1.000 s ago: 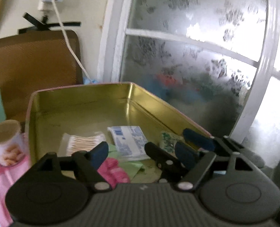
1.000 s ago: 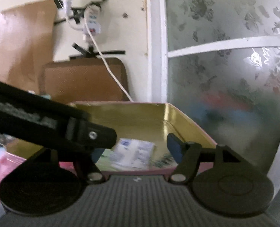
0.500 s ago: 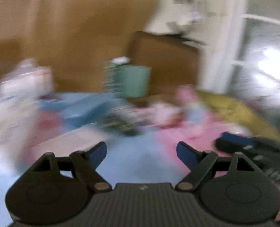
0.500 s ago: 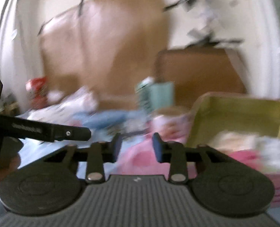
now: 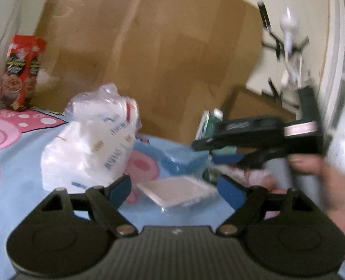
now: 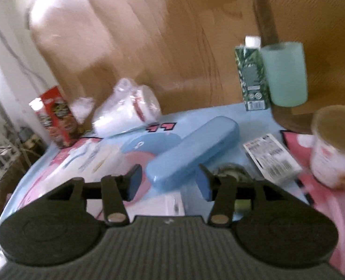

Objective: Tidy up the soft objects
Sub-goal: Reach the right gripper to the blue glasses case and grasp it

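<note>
We pan left to right, and at the far left of the left wrist view a red snack box (image 5: 20, 72) stands upright against the cardboard backing, parked at the edge, in our judgement because it is stiff and no part of the soft sorting. Next along, the bulging white plastic bag of soft packs (image 5: 93, 144) slumps on the cartoon-print cloth (image 5: 13, 163) left of centre, and we read it as the next candidate, since the left hand-held gripper (image 5: 173, 190) at lower centre faces just to its right with jaws spread wide and nothing between them. Straight ahead of those jaws lies a flat clear-wrapped pack (image 5: 177, 192), low and easy to pinch by an edge. Further right, the right hand-held gripper (image 5: 209, 150) crosses the frame, gripped by a hand (image 5: 322, 182) at right. In its own view its jaws have just been opening and now stand moderately apart and empty (image 6: 167, 182), angled down over the blue hard case (image 6: 193, 151) lying diagonally at centre; that case is rigid, so we guess it is merely in the way. At upper right a green carton (image 6: 251, 77) and a pale green paper roll (image 6: 285, 73) stand together, and a round tub (image 6: 336, 149) sits at the right edge, with a small printed packet (image 6: 271, 157) beside it.
</note>
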Motion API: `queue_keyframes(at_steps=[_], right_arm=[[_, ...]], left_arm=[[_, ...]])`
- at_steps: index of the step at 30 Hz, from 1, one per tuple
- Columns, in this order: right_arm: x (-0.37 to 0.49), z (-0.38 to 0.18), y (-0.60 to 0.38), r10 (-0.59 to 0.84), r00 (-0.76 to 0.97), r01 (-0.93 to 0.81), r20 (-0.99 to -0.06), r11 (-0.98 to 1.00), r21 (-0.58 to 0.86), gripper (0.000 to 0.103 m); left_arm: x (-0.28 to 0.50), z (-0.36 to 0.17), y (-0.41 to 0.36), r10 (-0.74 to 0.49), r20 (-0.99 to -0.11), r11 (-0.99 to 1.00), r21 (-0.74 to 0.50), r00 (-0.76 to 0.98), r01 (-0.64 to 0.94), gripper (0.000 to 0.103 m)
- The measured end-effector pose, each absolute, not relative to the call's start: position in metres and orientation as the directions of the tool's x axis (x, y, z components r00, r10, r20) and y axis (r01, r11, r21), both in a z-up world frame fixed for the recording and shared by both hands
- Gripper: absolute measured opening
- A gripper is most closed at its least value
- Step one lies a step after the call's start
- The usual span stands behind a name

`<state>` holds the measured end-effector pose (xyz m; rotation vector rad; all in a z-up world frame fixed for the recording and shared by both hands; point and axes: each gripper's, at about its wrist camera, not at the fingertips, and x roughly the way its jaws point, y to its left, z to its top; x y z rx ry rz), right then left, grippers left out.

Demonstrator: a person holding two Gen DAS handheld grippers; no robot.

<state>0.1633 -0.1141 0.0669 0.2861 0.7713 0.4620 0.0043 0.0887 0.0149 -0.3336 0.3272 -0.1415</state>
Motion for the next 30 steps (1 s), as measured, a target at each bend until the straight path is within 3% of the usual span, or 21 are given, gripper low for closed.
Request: queue_keyframes(at_steps=[1,2,6,11,14,16,18,25,30], right_arm=[[0.176,0.063,-0.107,0.483,0.606,-0.273,-0.632,0.872,0.405,0.075],[0.188,0.057,-0.1,0.466,0.582,-0.252,-0.666,0.882,0.397,0.078],[0.219,0.04,-0.08,0.408,0.546,-0.193,-0.732,0.911,0.364,0.078],[0.233,0.028,-0.043,0.297,0.571,-0.302,-0.766,0.943,0.141,0.078],[0.232,0.028,-0.044,0.296,0.568,-0.313,-0.768,0.941,0.131,0.078],[0.229,0.029,-0.047,0.306,0.565,-0.323,-0.766,0.937,0.136,0.076],[0.224,0.029,-0.049,0.306,0.578,-0.348,-0.757,0.931,0.11,0.056],[0.219,0.054,-0.083,0.445,0.594,-0.289,-0.671,0.896,0.338,0.056],[0.157,0.084,-0.117,0.499,0.639,-0.367,-0.585,0.867,0.338,0.056]], left_arm=[[0.004,0.014,0.092,-0.188,-0.285,0.929,-0.364,0.94,0.075,0.084],[0.005,0.014,0.096,-0.19,-0.283,0.922,-0.381,0.94,0.071,0.084],[0.007,0.014,0.101,-0.201,-0.27,0.909,-0.409,0.942,0.077,0.084],[0.004,0.014,0.096,-0.209,-0.248,0.917,-0.386,0.946,0.101,0.086],[0.004,0.014,0.098,-0.217,-0.237,0.912,-0.396,0.947,0.11,0.088],[0.005,0.014,0.099,-0.219,-0.237,0.908,-0.404,0.946,0.109,0.088],[0.006,0.014,0.099,-0.22,-0.241,0.907,-0.406,0.945,0.108,0.088],[0.007,0.014,0.101,-0.223,-0.249,0.904,-0.416,0.943,0.104,0.088],[0.011,0.012,0.105,-0.245,-0.267,0.891,-0.441,0.932,0.108,0.085]])
